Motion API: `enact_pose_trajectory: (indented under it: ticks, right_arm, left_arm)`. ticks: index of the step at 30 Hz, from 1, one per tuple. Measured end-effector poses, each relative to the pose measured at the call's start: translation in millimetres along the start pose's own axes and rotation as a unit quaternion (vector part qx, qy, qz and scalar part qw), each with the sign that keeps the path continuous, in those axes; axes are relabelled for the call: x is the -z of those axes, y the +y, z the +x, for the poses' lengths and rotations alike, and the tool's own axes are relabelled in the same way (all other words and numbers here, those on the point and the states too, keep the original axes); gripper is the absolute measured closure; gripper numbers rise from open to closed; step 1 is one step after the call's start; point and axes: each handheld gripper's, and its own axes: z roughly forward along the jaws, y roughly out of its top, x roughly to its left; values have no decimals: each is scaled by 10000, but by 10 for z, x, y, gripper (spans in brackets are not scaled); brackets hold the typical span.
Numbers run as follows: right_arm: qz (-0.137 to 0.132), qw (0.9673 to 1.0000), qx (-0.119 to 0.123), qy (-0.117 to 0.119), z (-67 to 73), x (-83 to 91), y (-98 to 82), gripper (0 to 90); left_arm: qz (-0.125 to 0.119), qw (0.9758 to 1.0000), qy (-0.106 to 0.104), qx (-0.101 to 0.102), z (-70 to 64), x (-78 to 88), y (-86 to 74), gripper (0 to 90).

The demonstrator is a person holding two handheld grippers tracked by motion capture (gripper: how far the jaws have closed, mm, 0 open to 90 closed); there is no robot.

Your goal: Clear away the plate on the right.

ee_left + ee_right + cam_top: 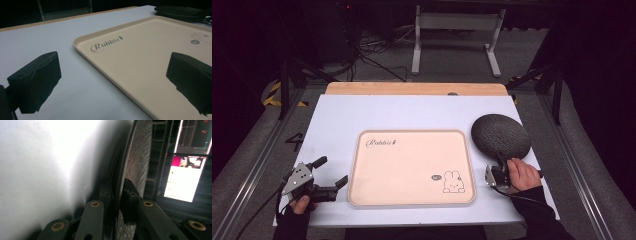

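Beside the left claw: the left gripper (331, 174) sits near the table's front-left corner, held by the person's left hand (301, 202) in a dark sleeve, its jaws spread wide with nothing between them.
Left claw's outlook: in the left gripper view the left gripper (112, 82) has one black pad over the white table (37, 37) and the other over the tray (140, 65), so the tray's near-left rim runs between the jaws without touching either.
Tray: a cream rectangular tray (412, 167) with rounded corners lies flat just right of the left claw; script reading "Rabbit" is printed at its far-left corner and a small rabbit drawing at its near-right corner.
Right claw: the right gripper (498, 170) is held by the right hand (522, 174) at the table's right edge, just right of the tray.
Right claw's grip: in the right gripper view the right gripper (117, 195) has its jaws closed on the rim of the dark textured round plate (136, 157), one jaw on each face.
Plate: the plate (501, 136) extends away from the right claw toward the table's far side, dark grey and rough-surfaced; whether it rests on the table or is lifted is unclear.
Beyond the right claw: a lit monitor (186, 177) stands in the dark background.
Table: white top with a wooden strip (412, 88) along its far edge.
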Motion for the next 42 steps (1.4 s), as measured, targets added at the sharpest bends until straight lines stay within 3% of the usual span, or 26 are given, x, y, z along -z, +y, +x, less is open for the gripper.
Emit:
enact_pose_trajectory:
  ticks: [8,12,19,30,38,41,42]
  right_arm:
    - [27,9998,-16,-208,-28,39,25,853]
    - [94,9998,-90,-179,-45,41,13,858]
    - [8,9998,-13,-201,-81,104,34,845]
    - [-199,9982,9,-568,-220,332,116,845]
    - [-210,9971,69,-731,-289,468,153,844]
    - [-211,9967,-29,-785,-302,534,157,843]
    - [-234,9963,49,-822,-320,565,167,842]
  left_arm:
    - [-18,10000,2,-5,-2,-2,-1,3]
    - [-10,10000,-20,-15,-1,-1,-1,3]
    - [-8,10000,-37,-12,-2,-1,-2,3]
    - [-14,10000,-32,-21,-6,-3,-3,3]
    - [-13,10000,-30,-18,-6,-2,-3,3]
    - [-13,10000,-31,-17,-6,-3,-3,3]
    - [5,10000,-41,-20,-5,-1,-2,3]
